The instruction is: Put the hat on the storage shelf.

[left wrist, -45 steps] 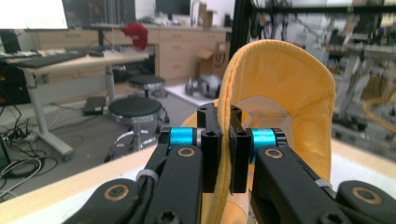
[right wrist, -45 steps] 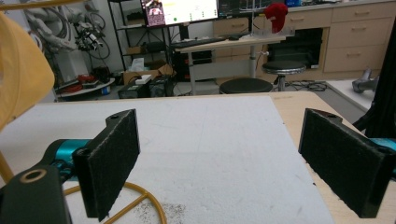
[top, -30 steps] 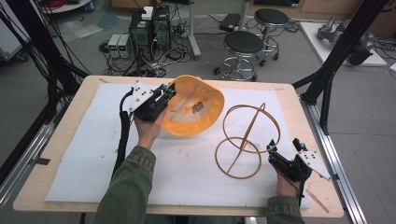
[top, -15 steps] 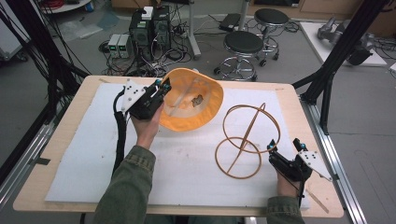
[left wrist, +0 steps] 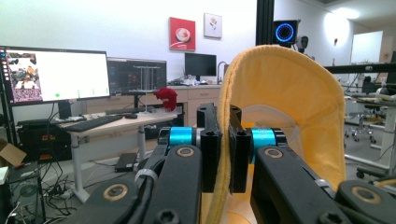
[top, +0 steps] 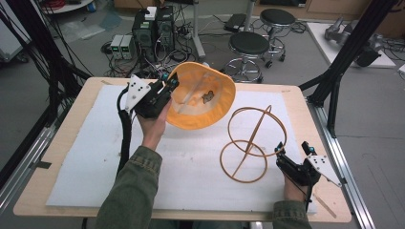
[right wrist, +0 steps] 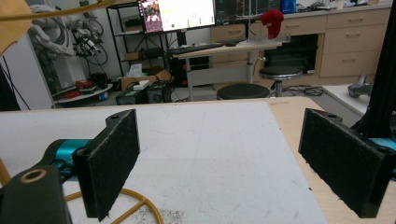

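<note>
The wooden table point(top: 57, 176) is covered nearly edge to edge by a white foam mat point(top: 95, 157), and bare wood is left only as a narrow border. On the mat, right of centre, a wooden ring stand point(top: 253, 143) is set (loops of bent wood crossing, apparently a hat stand), with nothing resting on it yet.

The yellow hat point(top: 203, 102) is held off the mat over the far middle of the table, tipped so that its hollow inside is turned toward the person. Its brim is pinched between the pressed-together jaws of the left gripper point(top: 171, 82); in the left gripper view the yellow brim edge point(left wrist: 223, 154) is seen clamped between the two black pads. The pick-up is therefore judged done, and carrying the hat across and seating it on the stand is judged to remain.

The right gripper point(top: 291, 149) is held low near the table's near right corner, just beside the stand's base, jaws spread wide with nothing between them.

Open mat lies between hat and stand, so a clear path is offered; the stand's upper loop is the one thing to be cleared, and black frame posts point(top: 334, 81) stand close by the right edge.
</note>
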`<state>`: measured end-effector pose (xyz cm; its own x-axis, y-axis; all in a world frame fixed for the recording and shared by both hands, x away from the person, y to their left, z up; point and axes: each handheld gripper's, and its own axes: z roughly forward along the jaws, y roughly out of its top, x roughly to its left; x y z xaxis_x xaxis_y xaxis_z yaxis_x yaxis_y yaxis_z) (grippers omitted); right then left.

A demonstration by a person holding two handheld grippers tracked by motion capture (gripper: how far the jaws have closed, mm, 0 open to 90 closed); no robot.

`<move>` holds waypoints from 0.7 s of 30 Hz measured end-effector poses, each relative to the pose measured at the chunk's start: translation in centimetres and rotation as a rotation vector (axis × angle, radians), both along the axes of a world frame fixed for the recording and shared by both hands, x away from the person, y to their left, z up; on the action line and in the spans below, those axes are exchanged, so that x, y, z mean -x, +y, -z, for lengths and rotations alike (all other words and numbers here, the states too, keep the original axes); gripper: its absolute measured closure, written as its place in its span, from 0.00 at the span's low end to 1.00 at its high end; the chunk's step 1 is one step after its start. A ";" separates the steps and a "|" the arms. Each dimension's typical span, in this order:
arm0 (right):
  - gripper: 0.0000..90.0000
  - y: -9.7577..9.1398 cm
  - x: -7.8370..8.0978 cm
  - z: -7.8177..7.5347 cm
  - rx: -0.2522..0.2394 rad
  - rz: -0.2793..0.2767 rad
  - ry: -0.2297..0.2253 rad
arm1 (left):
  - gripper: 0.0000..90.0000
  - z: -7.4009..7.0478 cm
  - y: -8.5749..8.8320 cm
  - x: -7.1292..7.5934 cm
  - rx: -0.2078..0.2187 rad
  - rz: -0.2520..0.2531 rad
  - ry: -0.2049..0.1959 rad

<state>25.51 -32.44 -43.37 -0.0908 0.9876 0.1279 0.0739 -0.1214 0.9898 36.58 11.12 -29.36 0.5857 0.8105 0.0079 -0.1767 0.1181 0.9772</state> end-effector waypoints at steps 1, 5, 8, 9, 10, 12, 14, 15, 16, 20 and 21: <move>0.13 0.0 0.0 0.0 0.005 0.001 0.000 | 0.96 -0.2 -0.2 -0.1 0.004 0.000 0.004; 0.13 0.0 0.0 0.0 0.006 0.003 -0.004 | 0.96 -0.6 -0.9 -0.3 0.027 0.000 0.012; 0.13 -0.1 0.0 0.0 0.013 0.007 0.001 | 0.96 -0.8 -1.5 -0.4 0.032 0.003 0.007; 0.13 -0.1 0.0 0.0 0.013 0.007 0.001 | 0.96 -0.9 -1.7 -0.4 0.032 0.006 0.006; 0.13 -0.1 0.0 0.0 0.016 0.011 -0.004 | 0.96 -1.0 -2.0 -0.4 0.032 0.009 0.001; 0.13 -0.1 0.1 -0.1 0.016 0.013 -0.012 | 0.96 -1.2 -2.4 -0.5 0.038 0.016 0.001; 0.13 -0.2 0.2 -0.1 0.013 0.018 -0.015 | 0.96 -1.5 -2.8 -0.5 0.046 0.021 0.000; 0.13 -0.2 0.2 -0.1 0.013 0.018 -0.015 | 0.96 -1.6 -2.9 -0.6 0.049 0.025 -0.001; 0.13 -0.2 0.2 -0.1 0.012 0.018 -0.013 | 0.96 -1.7 -3.3 -0.6 0.058 0.030 0.001; 0.13 -0.2 0.3 -0.1 0.006 0.017 -0.014 | 0.96 -2.2 -4.3 -0.7 0.060 0.044 -0.010; 0.13 -0.2 0.3 -0.1 0.003 0.015 -0.010 | 0.96 -2.4 -4.7 -0.7 0.062 0.047 -0.013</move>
